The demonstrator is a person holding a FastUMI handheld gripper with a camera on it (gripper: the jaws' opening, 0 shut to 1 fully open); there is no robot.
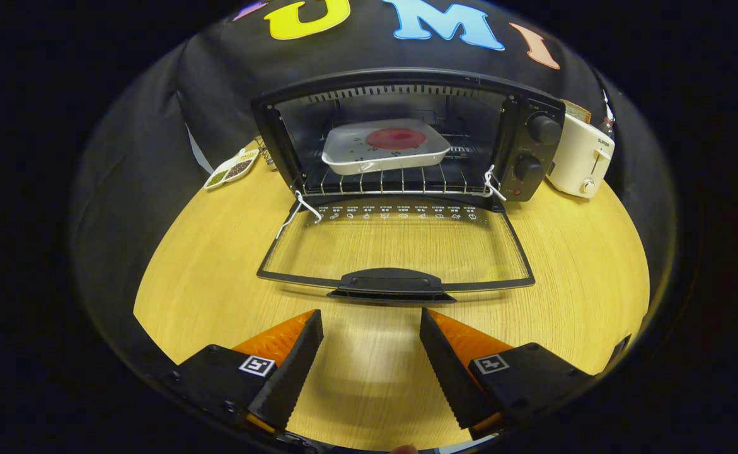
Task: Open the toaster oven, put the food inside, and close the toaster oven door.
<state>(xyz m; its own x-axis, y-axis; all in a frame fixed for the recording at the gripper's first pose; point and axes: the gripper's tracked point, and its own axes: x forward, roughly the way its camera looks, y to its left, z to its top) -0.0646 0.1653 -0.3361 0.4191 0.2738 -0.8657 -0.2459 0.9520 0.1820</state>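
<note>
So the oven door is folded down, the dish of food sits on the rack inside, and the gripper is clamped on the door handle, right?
Not quite. The gripper view shows the gripper open and holding nothing, its fingers short of the door handle with bare table between. The rest is right: the oven door is folded down and the dish of food sits on the rack inside.

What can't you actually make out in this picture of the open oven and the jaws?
Gripper view:
- Markings along the glass door: too small to read.
- Contents of the divided dish left of the toaster oven: too small to identify.
- Brown item behind the white toaster: mostly hidden by it.
- Tray on the rack: its far rim is hard to separate from the dark interior.
- Gripper: jaws open, bases cut off.
</note>
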